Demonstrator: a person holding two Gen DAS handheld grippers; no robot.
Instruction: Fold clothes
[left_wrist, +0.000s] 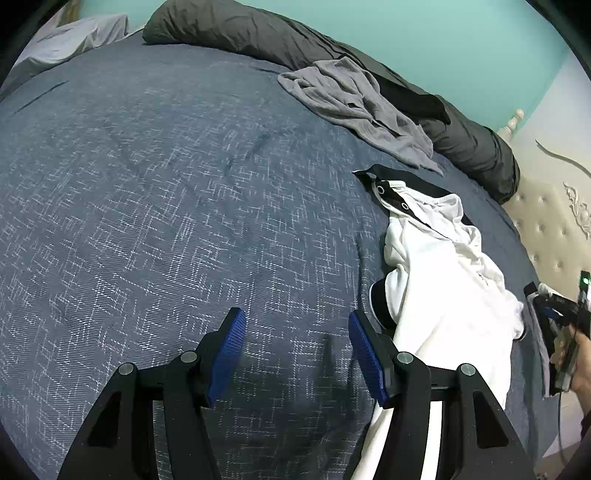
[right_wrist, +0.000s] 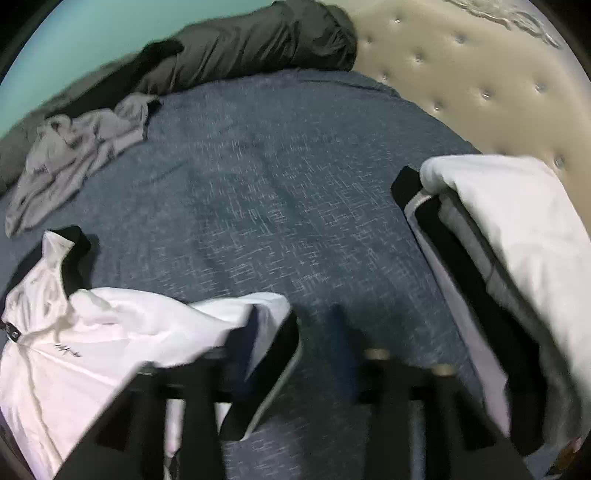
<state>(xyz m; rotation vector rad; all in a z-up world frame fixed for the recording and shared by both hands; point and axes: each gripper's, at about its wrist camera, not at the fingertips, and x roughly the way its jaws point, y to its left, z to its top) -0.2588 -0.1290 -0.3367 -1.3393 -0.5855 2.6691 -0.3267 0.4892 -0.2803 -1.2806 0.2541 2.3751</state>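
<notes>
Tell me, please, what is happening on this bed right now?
A person is sorting laundry on a bed with a blue woven cover, holding a gripper in each hand. The left gripper hangs open over bare cover, holding nothing. The right gripper is blurred, its jaws apart, with nothing visibly pinched. A crumpled white jacket with black trim lies beside both, not yet folded. A rumpled grey garment waits further back, and a folded stack of white and grey clothes sits on the right.

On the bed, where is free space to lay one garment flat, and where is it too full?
Free: the wide blue bedspread, bordered by the grey garment, the dark rolled blanket and the white garment. Also the strip between the white garment and the folded stack. Crowded: around those clothes, toward the headboard.
</notes>
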